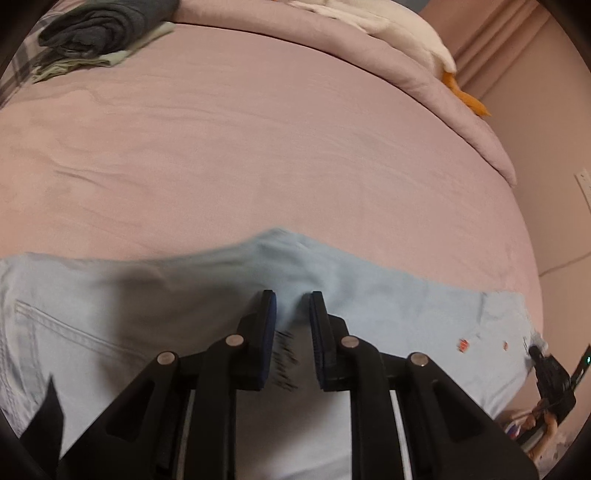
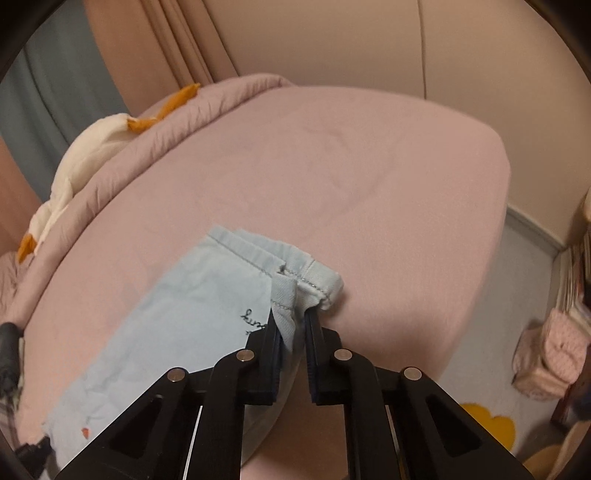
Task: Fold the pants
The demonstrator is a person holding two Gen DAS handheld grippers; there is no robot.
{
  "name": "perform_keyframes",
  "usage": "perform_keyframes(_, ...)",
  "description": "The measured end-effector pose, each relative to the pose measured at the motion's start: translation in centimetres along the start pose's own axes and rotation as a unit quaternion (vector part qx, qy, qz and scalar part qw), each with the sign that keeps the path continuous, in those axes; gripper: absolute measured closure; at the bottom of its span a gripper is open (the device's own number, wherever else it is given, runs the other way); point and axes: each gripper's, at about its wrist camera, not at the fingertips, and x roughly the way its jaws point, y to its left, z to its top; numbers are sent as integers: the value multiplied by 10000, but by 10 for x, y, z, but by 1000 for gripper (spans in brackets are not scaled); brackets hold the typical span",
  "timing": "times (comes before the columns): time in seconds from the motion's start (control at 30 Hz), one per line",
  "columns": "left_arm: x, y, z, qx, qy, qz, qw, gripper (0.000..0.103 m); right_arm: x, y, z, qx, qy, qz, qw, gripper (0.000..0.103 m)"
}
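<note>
Light blue denim pants [image 1: 147, 317] lie along the near edge of a pink bed [image 1: 258, 147]. My left gripper [image 1: 292, 301] sits over the middle of the pants, its jaws pinching a raised ridge of the denim. In the right wrist view the pants [image 2: 192, 317] end in stacked leg hems [image 2: 258, 254]. My right gripper [image 2: 291, 317] is shut on the folded hem end [image 2: 288, 317] and holds it just above the sheet. The right gripper also shows at the far right of the left wrist view [image 1: 550, 376].
A pile of folded dark and plaid clothes [image 1: 92, 33] sits at the bed's far left corner. A rolled pink duvet [image 2: 155, 147] with a white and orange plush toy [image 2: 85, 147] lies along the far side. A pink bag [image 2: 550, 362] stands on the floor to the right.
</note>
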Motion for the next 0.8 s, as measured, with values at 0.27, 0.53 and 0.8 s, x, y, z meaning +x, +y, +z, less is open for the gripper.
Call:
perform_keyframes(0.27, 12, -9, -9, 208, -14, -10, 9998, 78, 6, -18, 5, 225, 397, 418, 9981, 92)
perform_keyframes(0.53, 11, -4, -15, 36, -125, -101, 9999, 78, 3, -20, 8, 76, 599, 478, 9970, 85)
perform_keyframes(0.8, 7, -4, -22, 116, -179, -88, 9997, 77, 25, -10, 10, -28, 823, 202, 9964, 61)
